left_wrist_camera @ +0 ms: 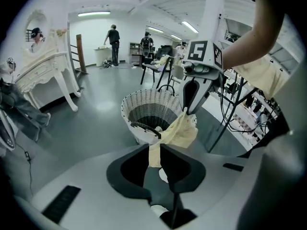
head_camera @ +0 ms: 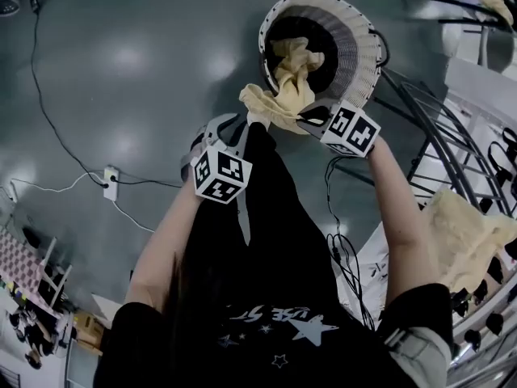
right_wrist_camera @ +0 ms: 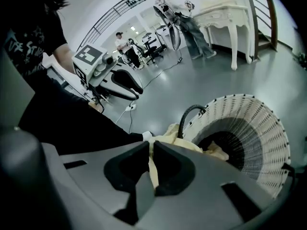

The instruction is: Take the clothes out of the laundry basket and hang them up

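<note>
A pale yellow garment (head_camera: pixel 284 87) hangs partly out of the white wicker laundry basket (head_camera: pixel 363 55) on the grey floor. My left gripper (head_camera: pixel 249 121) is shut on one edge of the garment, and my right gripper (head_camera: pixel 311 118) is shut on another edge, close beside it. In the left gripper view the yellow cloth (left_wrist_camera: pixel 178 131) runs from between my jaws (left_wrist_camera: pixel 154 150) up to the right gripper's fingers (left_wrist_camera: pixel 191 97), above the basket (left_wrist_camera: pixel 144 110). In the right gripper view a strip of the cloth (right_wrist_camera: pixel 184 143) is pinched in my gripper (right_wrist_camera: pixel 151 150), by the basket's rim (right_wrist_camera: pixel 261 128).
A metal drying rack (head_camera: pixel 452 148) stands at the right with another yellow cloth (head_camera: pixel 464 241) on it. A power strip (head_camera: pixel 111 183) and cables lie on the floor at the left. A white table (left_wrist_camera: pixel 45 71) and people stand farther off.
</note>
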Demonstrator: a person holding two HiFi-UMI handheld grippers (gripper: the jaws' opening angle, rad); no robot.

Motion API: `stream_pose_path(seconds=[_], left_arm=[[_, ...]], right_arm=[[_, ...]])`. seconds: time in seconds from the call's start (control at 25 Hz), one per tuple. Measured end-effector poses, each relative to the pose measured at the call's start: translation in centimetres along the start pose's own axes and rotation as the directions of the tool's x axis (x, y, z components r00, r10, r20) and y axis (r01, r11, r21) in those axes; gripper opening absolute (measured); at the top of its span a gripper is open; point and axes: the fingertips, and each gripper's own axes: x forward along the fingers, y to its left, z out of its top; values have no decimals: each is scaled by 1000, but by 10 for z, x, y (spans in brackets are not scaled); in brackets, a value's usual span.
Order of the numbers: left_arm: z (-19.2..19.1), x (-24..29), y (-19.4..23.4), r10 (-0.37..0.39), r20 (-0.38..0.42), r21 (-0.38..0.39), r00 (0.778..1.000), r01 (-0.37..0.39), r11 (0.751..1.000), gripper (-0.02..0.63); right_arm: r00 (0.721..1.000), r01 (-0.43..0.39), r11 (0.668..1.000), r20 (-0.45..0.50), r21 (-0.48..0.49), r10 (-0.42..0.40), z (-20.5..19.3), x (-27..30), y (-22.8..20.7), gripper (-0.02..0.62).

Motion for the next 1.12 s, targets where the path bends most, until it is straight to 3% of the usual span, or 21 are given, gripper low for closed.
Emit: stream_pose_path(seconds=[0.16,0.4,0.64,0.84,0.96,1.12], left_arm=[[-1,-7,-17,-60,-29,55,998,62,997,134],[-1,-6,-20,-108,-67,140,992,117,983,190],[10,6,-8,-125,-78,161,989,136,977,216],[14,17,-8,-199,-85,171,976,211,962,262],[22,19,-8,-267,-60,233,962,274,933,285],[45,22,-7,-357,-56,357,932,353,865,293]], right_arm=[[996,74,996,47,-57,-72,19,-33,21,37],[985,117,990,140,-78,-105,45,-80,62,37],[973,159,979,186,-130,-133,50,-116,93,37],[969,173,972,208,-162,-137,55,-141,112,37],[972,162,969,200,-187,-124,57,-149,122,37],[972,145,972,213,-185,-104,57,-153,135,37]])
